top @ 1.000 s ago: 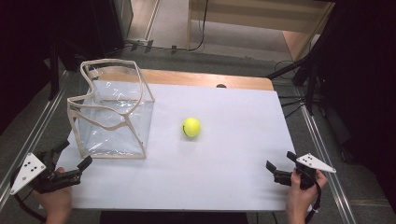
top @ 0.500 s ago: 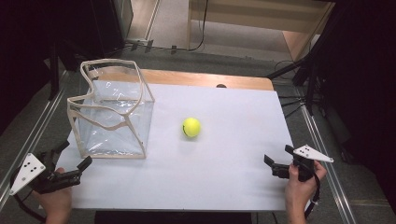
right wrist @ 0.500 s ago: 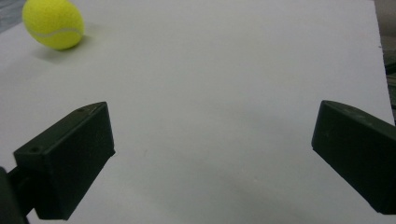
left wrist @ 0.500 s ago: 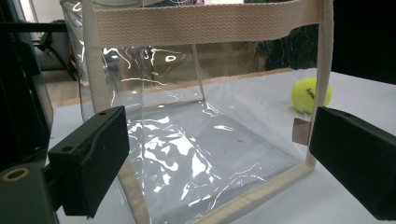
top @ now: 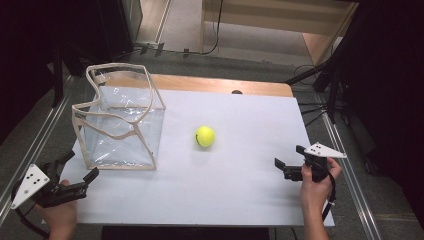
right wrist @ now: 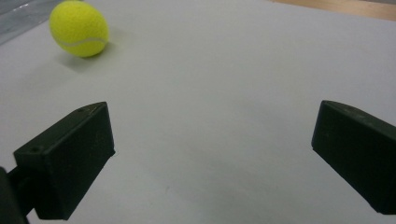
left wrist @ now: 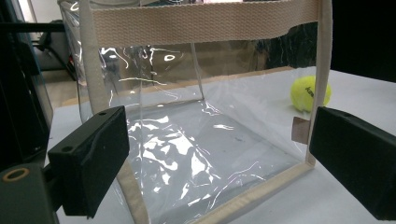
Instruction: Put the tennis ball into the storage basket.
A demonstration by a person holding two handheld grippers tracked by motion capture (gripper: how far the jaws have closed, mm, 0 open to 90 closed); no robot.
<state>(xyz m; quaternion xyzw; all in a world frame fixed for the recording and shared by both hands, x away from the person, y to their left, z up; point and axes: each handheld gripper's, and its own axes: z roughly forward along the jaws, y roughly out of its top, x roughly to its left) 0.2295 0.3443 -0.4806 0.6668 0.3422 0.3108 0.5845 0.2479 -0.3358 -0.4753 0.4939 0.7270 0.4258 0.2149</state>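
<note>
My table (top: pixel 240 200) is covered by a white sheet, which leaves a strip of bare wood (top: pixel 220 85) showing along the table's far edge. A small dark knob (top: pixel 237 92) (I can't tell what it is) sits where wood meets sheet. A metal rail (top: pixel 35 145) runs along the table's left side and another rail (top: pixel 350 170) along its right. Beyond the table's far edge a black cable (top: pixel 216 45) trails over the grey floor toward a pale wooden unit (top: pixel 280 15). Off the table's far right corner stands a black stand (top: pixel 332 85).
</note>
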